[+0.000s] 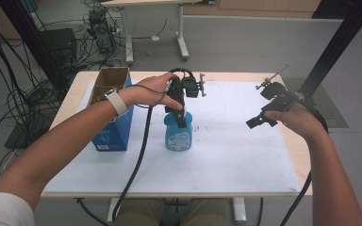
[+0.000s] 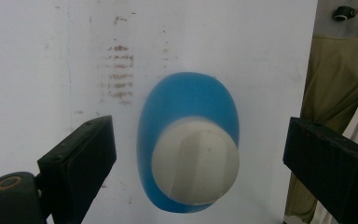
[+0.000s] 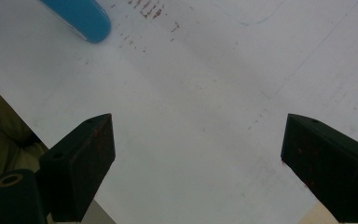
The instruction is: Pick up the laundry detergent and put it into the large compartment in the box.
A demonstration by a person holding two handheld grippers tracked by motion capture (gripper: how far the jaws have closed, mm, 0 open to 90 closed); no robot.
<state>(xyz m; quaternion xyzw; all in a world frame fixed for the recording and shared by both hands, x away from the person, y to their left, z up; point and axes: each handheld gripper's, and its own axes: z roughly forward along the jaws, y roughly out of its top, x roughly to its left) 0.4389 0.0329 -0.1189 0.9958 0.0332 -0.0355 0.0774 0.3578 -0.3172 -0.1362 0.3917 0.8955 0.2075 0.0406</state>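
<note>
High view: wooden table (image 1: 298,155) under a large white sheet (image 1: 235,150), well lit, seen from above the near edge. On the left part of the sheet, blue cardboard box (image 1: 115,127), upright, top flaps open, brown inside. Near the sheet's middle, just right of the box but apart from it, blue bottle (image 1: 178,134) standing upright, white label facing the near edge. Directly above the bottle, left gripper (image 1: 181,113), pointing down at its top, held by the left hand (image 1: 153,87) with a pale wristband behind it; black cable trailing off toward the near table edge. Over the right part of the sheet, right gripper (image 1: 260,120), well apart from the bottle, tilted down and leftward, raised off the surface.

Left gripper view: straight down onto the bottle (image 2: 186,140), white cap (image 2: 195,161) centred between the two black jaws; jaws spread wide, clear gaps on both sides, touching neither cap nor body. Faint reddish-brown smudges (image 2: 119,70) on the sheet beyond the bottle.

Right gripper view: jaws wide apart, nothing between them but bare sheet (image 3: 196,130); rounded blue edge of the bottle (image 3: 81,18) at the upper left corner, far from the jaws.
</note>
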